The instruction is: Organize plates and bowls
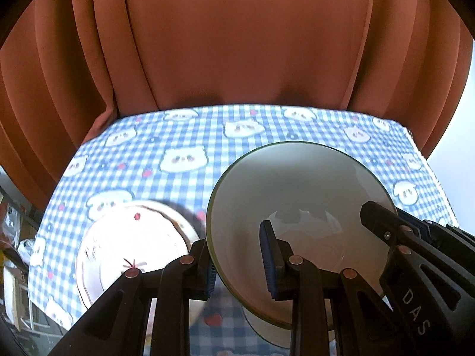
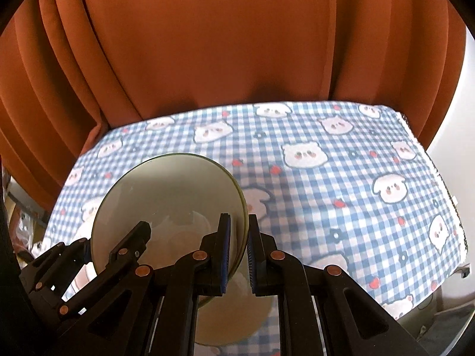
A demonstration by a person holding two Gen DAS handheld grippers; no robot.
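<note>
Both grippers are holding one pale bowl (image 1: 297,195) by its rim, lifted clear above the desk (image 1: 184,136). The left gripper (image 1: 240,262) is pinching the bowl's left edge: one blue-padded finger is sitting inside the bowl and the other outside, so the fingers are standing narrow with the wall clamped between them. The right gripper (image 2: 239,255) is doing the same on the opposite edge, its fingers drawn almost together around the thin rim. In the right wrist view the bowl (image 2: 166,195) is tilting, with its mouth facing the cameras and its underside hanging below the fingers. The other gripper's black fingers are showing in each view, reaching over the far side of the rim.

A blue and white checked cloth (image 2: 341,184), printed with small bear faces and red fruit, is covering the desk. A white plate (image 1: 130,246) with a dark painted rim and a few red marks is lying on the cloth, down to the left of the bowl and partly hidden by the left gripper's fingers. Orange curtains (image 1: 237,44) are hanging behind the desk.
</note>
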